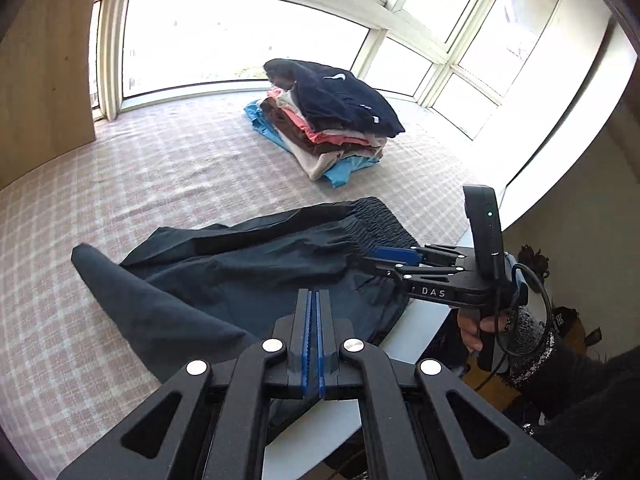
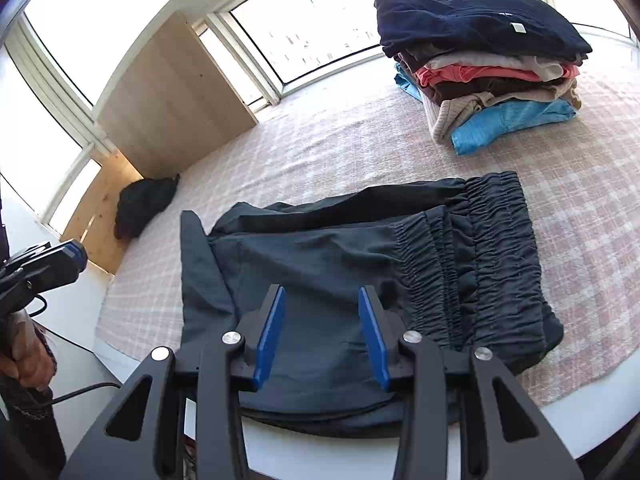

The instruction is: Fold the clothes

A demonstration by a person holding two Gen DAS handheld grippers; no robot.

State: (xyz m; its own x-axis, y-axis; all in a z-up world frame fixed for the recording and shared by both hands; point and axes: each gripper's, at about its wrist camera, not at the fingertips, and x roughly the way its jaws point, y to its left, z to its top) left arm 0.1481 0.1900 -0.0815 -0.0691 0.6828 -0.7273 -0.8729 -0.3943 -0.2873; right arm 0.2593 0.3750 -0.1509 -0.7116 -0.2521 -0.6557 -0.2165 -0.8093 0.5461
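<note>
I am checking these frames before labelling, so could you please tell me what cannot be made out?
- Pile: lower garments' type hidden by the navy top, both views.
- Dark bundle: too small and shadowed, right view.
- Trousers: near edge hidden by the right tongs, right view.
- Outdoors: windows blown out.

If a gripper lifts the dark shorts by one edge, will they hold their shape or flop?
Probably flop: the dark shorts lie in soft creases, one corner already draped loose. The cloth looks thin and smooth, so likely light and a bit slippery. The gathered waistband looks thicker, perhaps a firmer spot to pinch.
</note>
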